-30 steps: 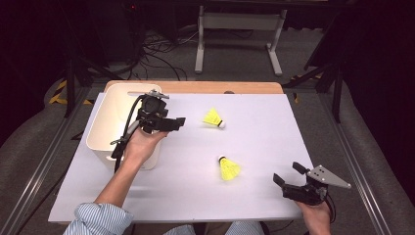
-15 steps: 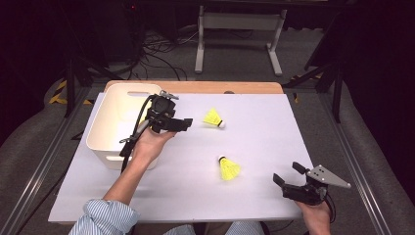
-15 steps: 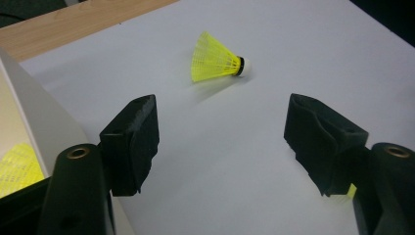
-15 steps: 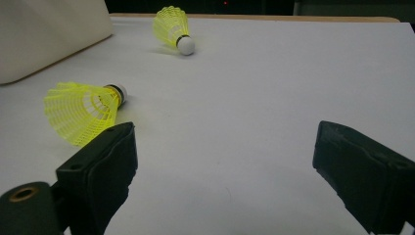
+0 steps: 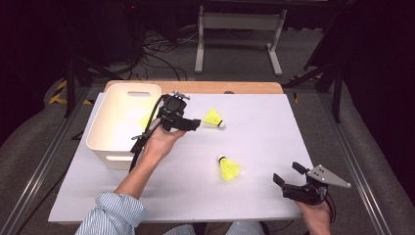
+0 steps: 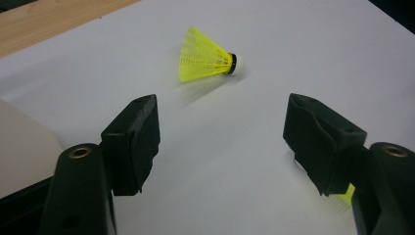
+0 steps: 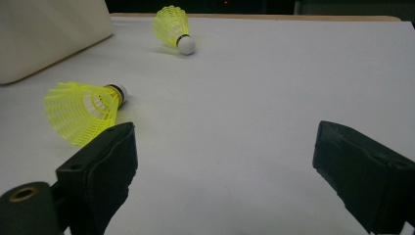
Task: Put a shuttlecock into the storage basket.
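Note:
Two yellow shuttlecocks lie on the white table. The far shuttlecock [image 5: 214, 118] [image 6: 205, 61] [image 7: 173, 27] rests just right of my left gripper [image 5: 195, 123] [image 6: 222, 132], which stands open a short way from it with nothing between its jaws. The near shuttlecock [image 5: 228, 169] [image 7: 83, 110] lies mid-table with its cork pointing away from me. My right gripper [image 5: 286, 172] [image 7: 225, 161] is open near the front right edge, with that shuttlecock just past its left jaw. A yellow sliver of the near shuttlecock [image 6: 342, 196] peeks out beside the left gripper's right jaw.
A white bin [image 5: 113, 157] [image 7: 49, 29] stands at the table's left, something yellow [image 5: 145, 120] lying inside it. The wooden table edge [image 5: 244, 88] runs along the back. Cables and a metal stand are on the floor beyond.
My left gripper has moved right, from over the bin's edge toward the far shuttlecock. The right gripper and both shuttlecocks have stayed put.

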The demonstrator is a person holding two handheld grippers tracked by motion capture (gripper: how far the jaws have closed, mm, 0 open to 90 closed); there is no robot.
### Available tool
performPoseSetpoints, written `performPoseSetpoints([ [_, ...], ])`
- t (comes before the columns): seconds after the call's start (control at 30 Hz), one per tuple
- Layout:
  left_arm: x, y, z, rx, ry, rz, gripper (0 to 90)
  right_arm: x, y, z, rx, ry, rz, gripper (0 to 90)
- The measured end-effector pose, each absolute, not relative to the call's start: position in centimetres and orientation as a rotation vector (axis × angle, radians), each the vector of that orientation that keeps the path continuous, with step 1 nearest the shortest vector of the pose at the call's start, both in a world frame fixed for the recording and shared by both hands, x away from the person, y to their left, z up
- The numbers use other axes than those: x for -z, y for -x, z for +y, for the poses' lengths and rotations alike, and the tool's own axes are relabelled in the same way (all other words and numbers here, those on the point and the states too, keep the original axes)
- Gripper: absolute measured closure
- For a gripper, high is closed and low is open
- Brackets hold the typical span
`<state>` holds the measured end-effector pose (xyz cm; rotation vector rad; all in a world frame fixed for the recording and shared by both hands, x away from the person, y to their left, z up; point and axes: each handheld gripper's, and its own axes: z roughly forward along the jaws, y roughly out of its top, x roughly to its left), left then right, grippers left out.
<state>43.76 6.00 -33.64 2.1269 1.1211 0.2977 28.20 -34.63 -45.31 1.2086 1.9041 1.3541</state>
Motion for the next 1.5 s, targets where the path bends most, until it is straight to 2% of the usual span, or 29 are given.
performPoseSetpoints([
  [0.97,36.6,-48.0,2.2,-0.243,-2.122,1.135,31.5,45.4,-28.4,-34.6,-1.360,-1.223,1.912,9.9],
  [1.5,37.6,-50.6,1.7,-0.234,-2.097,1.171,31.8,45.4,-28.3,-34.5,-1.352,-1.215,1.915,9.9],
])
